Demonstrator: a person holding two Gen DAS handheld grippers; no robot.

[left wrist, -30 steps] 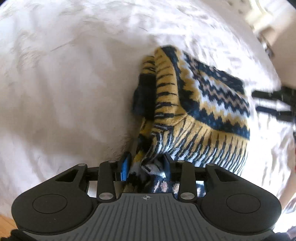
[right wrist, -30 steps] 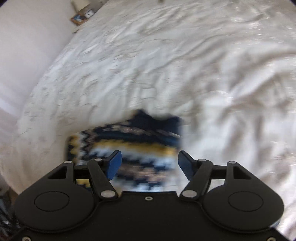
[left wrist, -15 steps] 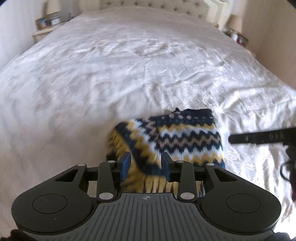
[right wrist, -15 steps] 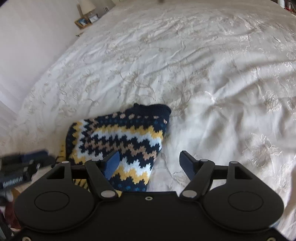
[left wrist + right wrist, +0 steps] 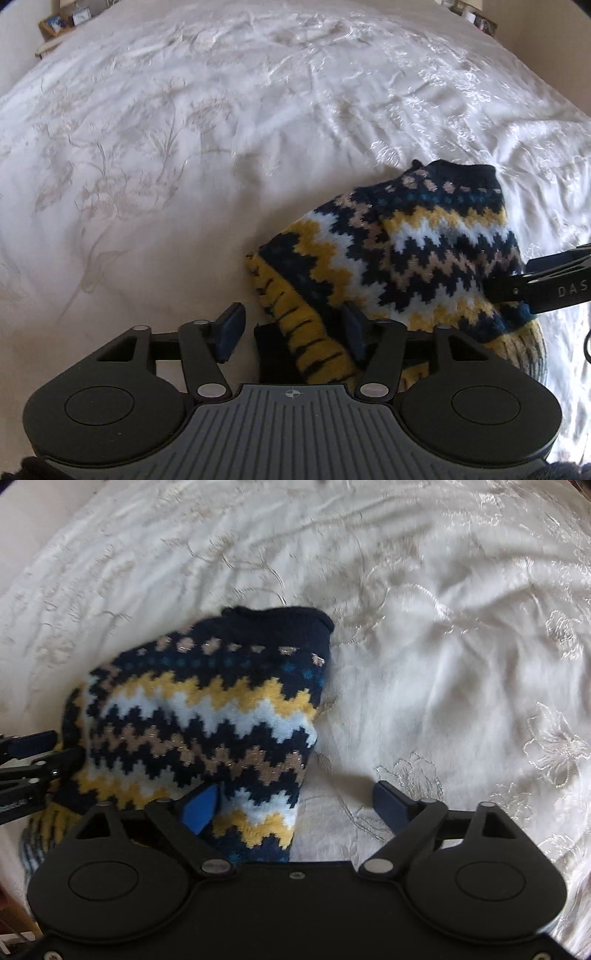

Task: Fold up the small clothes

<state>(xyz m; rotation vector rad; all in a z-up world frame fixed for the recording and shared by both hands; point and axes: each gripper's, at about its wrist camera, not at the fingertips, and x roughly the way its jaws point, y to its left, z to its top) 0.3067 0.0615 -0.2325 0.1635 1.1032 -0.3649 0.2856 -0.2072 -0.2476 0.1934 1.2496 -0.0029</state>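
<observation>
A small knitted sweater with navy, yellow, white and tan zigzags lies folded on the white bedspread. My left gripper is open, its fingers straddling the sweater's yellow ribbed near-left corner. In the right wrist view the sweater lies left of centre, and my right gripper is open with its near-right corner between the fingers. The right gripper's black tips show at the left view's right edge; the left gripper's tips show at the right view's left edge.
The embroidered bedspread spreads in all directions past the sweater. A bedside shelf with small framed items stands at the far left corner. A wall borders the bed on the right.
My left gripper has let go of the sweater and opened wide. Both grippers have come in low at the sweater's near edge, which now lies folded flat.
</observation>
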